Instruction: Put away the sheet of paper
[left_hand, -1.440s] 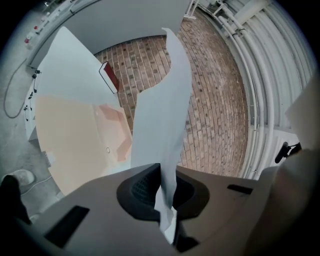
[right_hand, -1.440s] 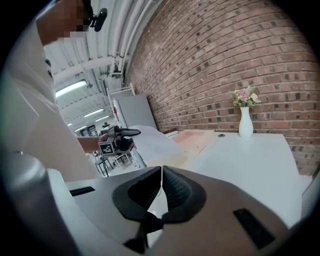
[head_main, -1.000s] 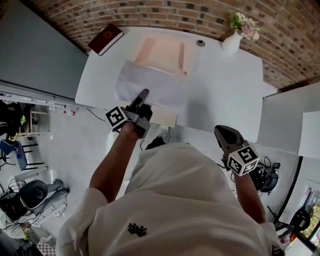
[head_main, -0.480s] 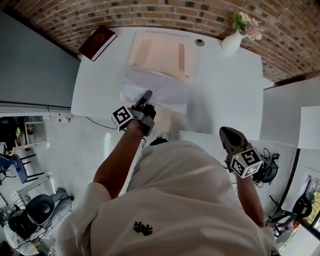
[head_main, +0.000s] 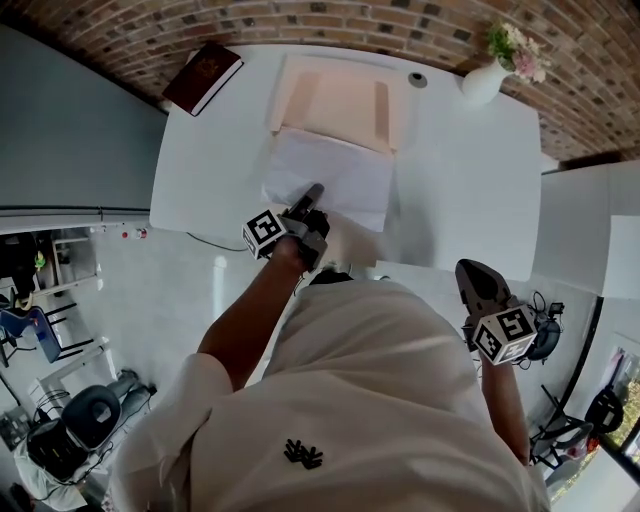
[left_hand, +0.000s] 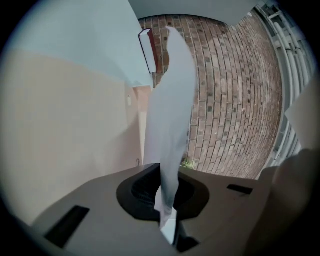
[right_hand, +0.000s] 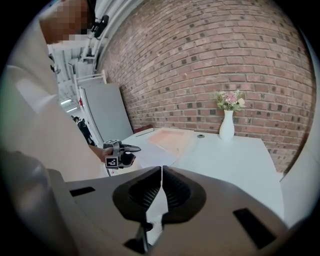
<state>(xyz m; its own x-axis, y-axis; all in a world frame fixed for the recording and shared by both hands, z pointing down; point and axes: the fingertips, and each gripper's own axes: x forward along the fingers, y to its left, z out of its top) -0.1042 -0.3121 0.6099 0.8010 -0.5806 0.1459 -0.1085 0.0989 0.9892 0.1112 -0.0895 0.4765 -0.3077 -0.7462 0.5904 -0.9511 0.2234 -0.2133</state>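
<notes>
While the red book (head_main: 203, 77) lies out of the way at the far left corner of the bench (head_main: 470, 190), the work sits just right of it: the left claw (head_main: 313, 192) is pinched on the near edge of the sheet of paper (head_main: 330, 175), and its own view shows the sheet running up between the pressed jaws. The sheet lies spread over the bench in front of a pale pink folder (head_main: 340, 100) (open, as far as I can judge, with a flap turned out to its right). Its far edge touches or just overlaps the folder's near side; I cannot tell which. I judge the step in hand to be bringing the sheet to the folder, with the task about midway: the paper is gripped but not yet inside. The next move calls for a low, flat slide away from the person, so the sheet rides onto the folder without buckling, then a release. Further right stands a white vase (head_main: 487, 80) of flowers, well apart from the paper. At the far right the right claw (head_main: 474, 270) hangs off the bench's near edge, jaws pressed together on nothing.
</notes>
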